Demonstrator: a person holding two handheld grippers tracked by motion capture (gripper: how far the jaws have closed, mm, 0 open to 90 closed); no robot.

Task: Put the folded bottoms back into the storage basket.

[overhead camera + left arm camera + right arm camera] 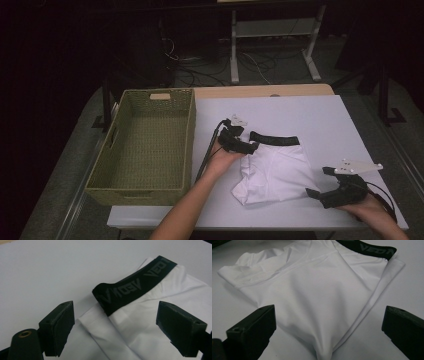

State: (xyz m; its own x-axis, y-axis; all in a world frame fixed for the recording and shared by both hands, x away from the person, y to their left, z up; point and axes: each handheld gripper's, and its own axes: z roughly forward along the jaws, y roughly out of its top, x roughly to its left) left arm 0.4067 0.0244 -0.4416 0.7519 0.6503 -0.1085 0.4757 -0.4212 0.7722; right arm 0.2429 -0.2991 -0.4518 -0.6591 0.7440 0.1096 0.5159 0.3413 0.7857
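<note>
In the left gripper view, the left gripper (115, 322) is standing with its jaws spread wide and gripping nothing, straddling the near corner of the white shorts (155, 322) just below the black waistband (135, 287), which is running up toward the upper right of that frame. In the right gripper view, the right gripper (328, 327) is likewise gaping wide and empty, its jaws flanking a folded corner of the white fabric at bottom centre.

In the high view the folded garment is lying at the centre of the white table (310, 115), the left gripper at its upper left corner and the right gripper just off its lower right edge. The step in hand is probably taking hold of the garment at two opposite corners; next, each gripper would need lowering and closing on the cloth without dragging the fold apart.

A woven basket (185, 140) is sitting empty at the left of the frame, just beside the left hand (220, 160), a likely destination. Nothing is lying between.
</note>
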